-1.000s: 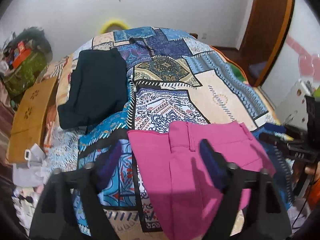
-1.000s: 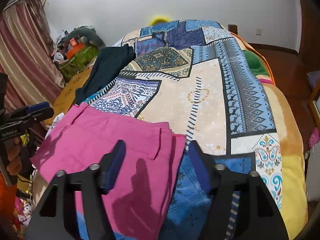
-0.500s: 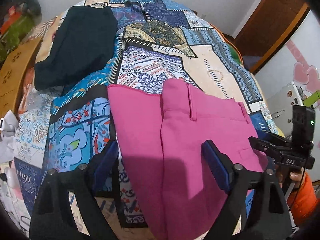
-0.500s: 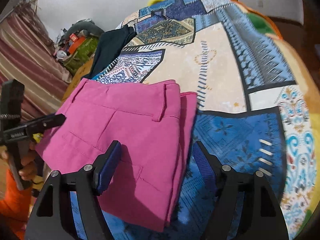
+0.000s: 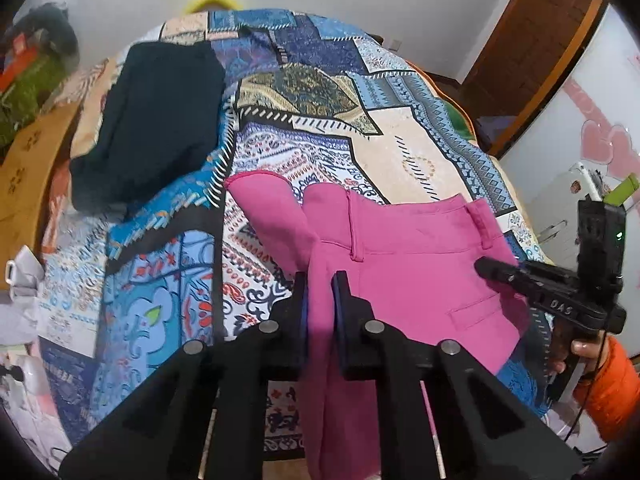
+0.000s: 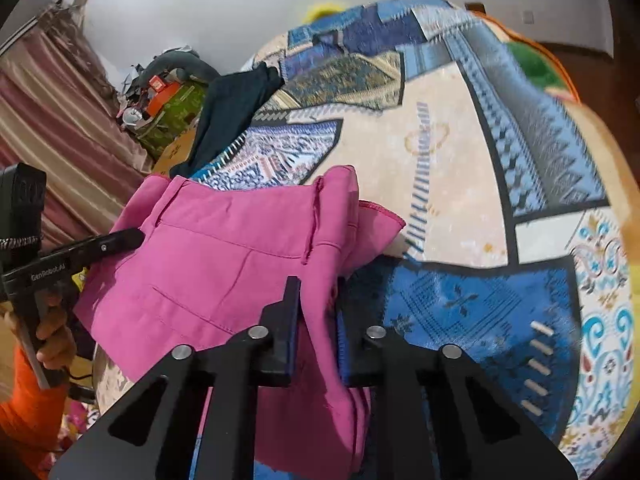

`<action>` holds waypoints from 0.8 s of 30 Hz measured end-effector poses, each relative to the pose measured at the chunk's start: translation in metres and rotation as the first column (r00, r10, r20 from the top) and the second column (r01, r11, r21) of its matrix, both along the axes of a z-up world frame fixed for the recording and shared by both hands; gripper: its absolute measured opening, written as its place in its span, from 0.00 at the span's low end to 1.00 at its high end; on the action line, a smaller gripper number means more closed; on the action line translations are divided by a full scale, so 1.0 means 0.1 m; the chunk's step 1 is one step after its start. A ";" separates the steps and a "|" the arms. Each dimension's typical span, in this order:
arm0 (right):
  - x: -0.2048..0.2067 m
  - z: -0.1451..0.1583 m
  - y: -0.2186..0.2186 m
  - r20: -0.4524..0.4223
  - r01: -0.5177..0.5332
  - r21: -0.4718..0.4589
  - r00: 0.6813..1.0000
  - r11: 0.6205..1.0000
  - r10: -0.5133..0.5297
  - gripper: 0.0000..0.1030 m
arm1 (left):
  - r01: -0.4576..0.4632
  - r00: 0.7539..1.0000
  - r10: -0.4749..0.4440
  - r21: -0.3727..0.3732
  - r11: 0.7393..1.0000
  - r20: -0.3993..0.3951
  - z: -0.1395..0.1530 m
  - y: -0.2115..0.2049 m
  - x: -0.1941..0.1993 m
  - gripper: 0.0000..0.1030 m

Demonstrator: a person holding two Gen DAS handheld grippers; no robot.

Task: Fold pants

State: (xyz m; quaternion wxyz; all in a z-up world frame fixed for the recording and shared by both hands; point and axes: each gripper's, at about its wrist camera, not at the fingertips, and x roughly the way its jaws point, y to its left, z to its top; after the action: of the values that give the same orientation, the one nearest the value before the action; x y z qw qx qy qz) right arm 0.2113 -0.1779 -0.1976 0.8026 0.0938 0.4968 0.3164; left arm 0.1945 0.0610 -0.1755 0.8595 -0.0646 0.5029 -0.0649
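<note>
Half a second before, both tools hung apart over the pink pants [image 5: 404, 264]; now the left gripper [image 5: 319, 292] and right gripper [image 6: 316, 300] had each clamped a near edge, lifting it off the bedspread [image 6: 460, 168] (next fold likely starting). Pinched layers and hanging cloth below stayed hidden; a dark garment [image 5: 156, 112] lay farther back.
</note>
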 end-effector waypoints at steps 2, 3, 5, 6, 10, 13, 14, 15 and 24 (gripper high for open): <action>0.00 0.07 0.02 0.015 -0.020 -0.001 1.000 1.000 0.020 0.12 | 0.005 0.999 -0.006 0.021 1.000 0.036 0.11 0.02 -0.02 0.11; 0.01 0.12 0.04 0.024 -0.028 0.007 0.999 1.000 0.028 0.11 | 0.003 0.999 -0.004 0.020 1.000 0.043 0.15 0.05 -0.01 0.11; 0.04 0.21 0.08 0.043 -0.039 0.019 0.998 0.999 0.039 0.11 | -0.006 0.998 0.004 0.020 1.000 0.064 0.26 0.11 -0.01 0.11; 0.05 0.28 0.12 0.061 -0.049 0.021 0.997 0.999 0.047 0.11 | -0.014 0.997 0.012 0.025 1.000 0.080 0.32 0.16 -0.01 0.11; 0.15 0.57 0.30 0.142 -0.075 0.029 0.987 0.997 0.070 0.11 | -0.048 0.990 0.044 0.031 0.998 0.134 0.52 0.36 0.02 0.11; 0.24 0.74 0.48 0.196 -0.091 0.027 0.977 0.995 0.084 0.11 | -0.078 0.982 0.071 0.033 0.996 0.173 0.64 0.55 0.09 0.11; 0.29 0.81 0.57 0.215 -0.098 0.025 0.973 0.995 0.090 0.11 | -0.094 0.980 0.087 0.028 0.995 0.178 0.66 0.64 0.13 0.11; 0.31 0.84 0.63 0.226 -0.102 0.024 0.970 0.994 0.094 0.11 | -0.107 0.978 0.101 0.022 0.994 0.182 0.68 0.71 0.16 0.11; 0.77 1.02 1.37 0.289 -0.135 -0.003 0.948 0.991 0.130 0.11 | -0.217 0.957 0.204 0.043 0.975 0.208 0.66 1.43 0.64 0.11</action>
State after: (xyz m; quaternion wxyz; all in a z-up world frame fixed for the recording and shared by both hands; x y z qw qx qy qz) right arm 0.2887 -0.0407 -0.0961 0.8426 0.0197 0.3767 0.3843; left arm 0.2590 0.2043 -0.1094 0.9098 -0.0828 0.4050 0.0374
